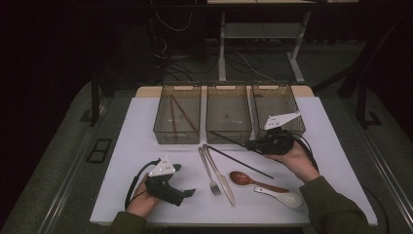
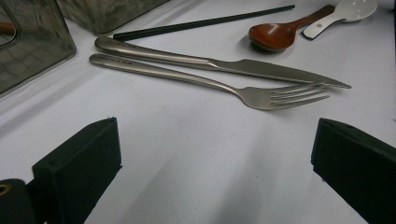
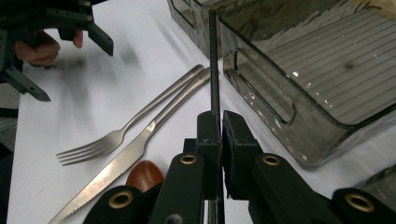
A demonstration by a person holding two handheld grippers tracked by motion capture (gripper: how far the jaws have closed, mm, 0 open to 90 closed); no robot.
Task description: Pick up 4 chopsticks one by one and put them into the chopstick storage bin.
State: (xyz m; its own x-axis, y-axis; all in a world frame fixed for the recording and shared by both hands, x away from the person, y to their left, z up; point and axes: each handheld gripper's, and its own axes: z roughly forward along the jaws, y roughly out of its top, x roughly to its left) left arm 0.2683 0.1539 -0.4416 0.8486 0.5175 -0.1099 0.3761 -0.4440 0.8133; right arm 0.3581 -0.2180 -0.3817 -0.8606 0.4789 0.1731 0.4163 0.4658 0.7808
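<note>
Right in front of the middle bin (image 1: 229, 119), a black chopstick (image 1: 228, 139) is being held up off the white table (image 1: 146, 146), pinched between the jaws of the right gripper (image 1: 251, 144); in the right gripper view the jaws are pressed together on that chopstick (image 3: 214, 60), which runs straight up past the near left corner of the bin (image 3: 303, 93). That gripper is gripped from below by the right hand (image 1: 297, 161), just in front of the bin to the right of the middle one (image 1: 277, 105). A second black chopstick (image 1: 241, 162) is left lying flat on the table a bit in front of the middle bin, angled toward the person's right. Closer still to the person, a fork (image 1: 209, 170) and a knife (image 1: 220, 175) are laid side by side, handles pointed at the middle bin and touching or nearly so. Off to the right of those, a brown wooden spoon (image 1: 255, 181) and a white ceramic spoon (image 1: 280, 196) are seen, the white one just in front of the brown one's handle. Two reddish-brown chopsticks (image 1: 182, 113) are leaned inside the bin to the left of the middle one (image 1: 178, 114). Well in front of that left bin, the left gripper (image 1: 187, 194) is held low by the left hand (image 1: 143, 200), jaws spread wide apart with nothing between them, bare table seen in the gap.
</note>
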